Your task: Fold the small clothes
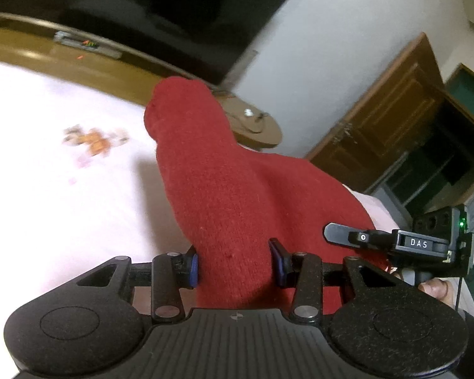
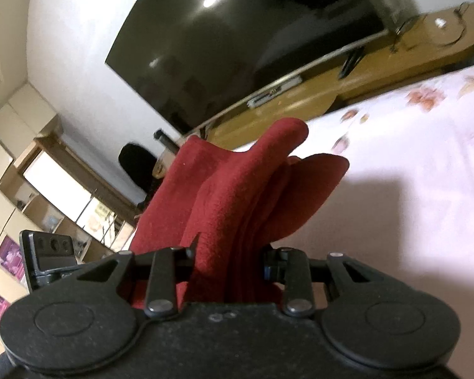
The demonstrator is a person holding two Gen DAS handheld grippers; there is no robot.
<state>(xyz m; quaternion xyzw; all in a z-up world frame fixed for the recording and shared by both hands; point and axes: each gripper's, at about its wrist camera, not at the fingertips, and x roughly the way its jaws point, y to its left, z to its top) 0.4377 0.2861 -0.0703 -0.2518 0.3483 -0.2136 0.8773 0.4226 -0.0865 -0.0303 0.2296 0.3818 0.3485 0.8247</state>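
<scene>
A dark red knitted garment [image 1: 224, 183] is held up above the white floral bedsheet [image 1: 53, 189]. My left gripper [image 1: 235, 265] is shut on its near edge, with the cloth bunched between the blue-padded fingers. In the right wrist view the same red garment [image 2: 237, 208] hangs in folds, and my right gripper [image 2: 229, 262] is shut on another part of it. The right gripper's body [image 1: 426, 243] shows in the left wrist view, just right of the cloth. The left gripper's body [image 2: 47, 255] shows at the left of the right wrist view.
A large dark television [image 2: 237, 41] stands on a long wooden cabinet [image 2: 331, 91] beyond the bed. A wooden door [image 1: 391, 107] and white wall lie to the right in the left wrist view. Shelves [image 2: 31, 189] stand at the left in the right wrist view.
</scene>
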